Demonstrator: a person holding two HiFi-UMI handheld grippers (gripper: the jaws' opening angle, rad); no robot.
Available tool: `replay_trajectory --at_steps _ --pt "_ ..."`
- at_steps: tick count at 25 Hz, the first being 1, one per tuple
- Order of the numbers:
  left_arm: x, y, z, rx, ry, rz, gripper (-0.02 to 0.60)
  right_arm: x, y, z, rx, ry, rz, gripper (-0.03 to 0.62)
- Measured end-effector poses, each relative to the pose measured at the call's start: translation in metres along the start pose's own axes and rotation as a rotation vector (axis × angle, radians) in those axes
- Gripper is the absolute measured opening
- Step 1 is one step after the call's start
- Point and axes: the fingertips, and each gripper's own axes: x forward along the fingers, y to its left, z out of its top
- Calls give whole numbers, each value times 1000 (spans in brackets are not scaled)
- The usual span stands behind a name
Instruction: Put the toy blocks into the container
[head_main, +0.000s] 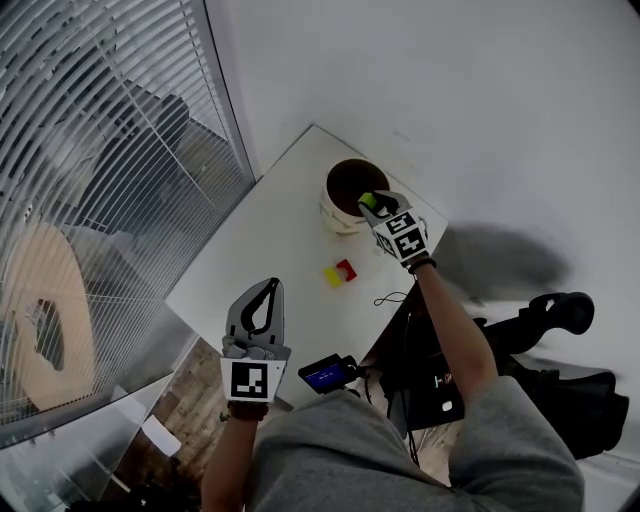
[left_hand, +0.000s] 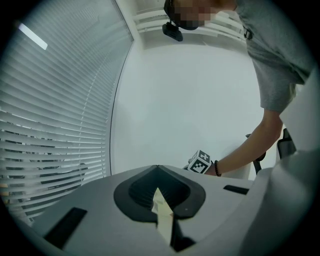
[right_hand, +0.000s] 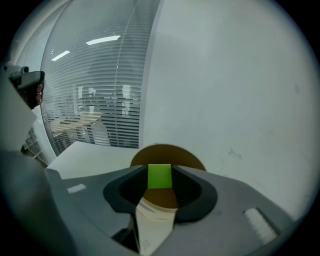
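A round container (head_main: 345, 185) with a pale outside and a dark brown inside stands at the far end of the white table (head_main: 270, 250). My right gripper (head_main: 372, 203) hangs over its near rim, shut on a green block (head_main: 367, 201). In the right gripper view the green block (right_hand: 160, 176) sits between the dark pads (right_hand: 186, 186), with the container (right_hand: 192, 159) right behind it. A yellow block (head_main: 332, 277) and a red block (head_main: 347, 268) lie touching on the table, nearer me. My left gripper (head_main: 264, 292) hovers over the near table edge, shut and empty.
Window blinds (head_main: 110, 180) run along the left of the table, and a white wall (head_main: 480, 110) stands behind it. A thin black cable (head_main: 390, 298) lies at the right table edge. A small device with a blue screen (head_main: 325, 377) and dark gear (head_main: 550, 320) sit lower right.
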Motion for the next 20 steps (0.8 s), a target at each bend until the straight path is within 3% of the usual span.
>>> replay_trajectory --at_steps 10,20 --pt "4 4 -3 -1 12 -7 8 8 0 -12 -4 33 -13 158" --pt "2 4 -5 -11 2 -9 8 -9 5 -9 35 -2 -34 158"
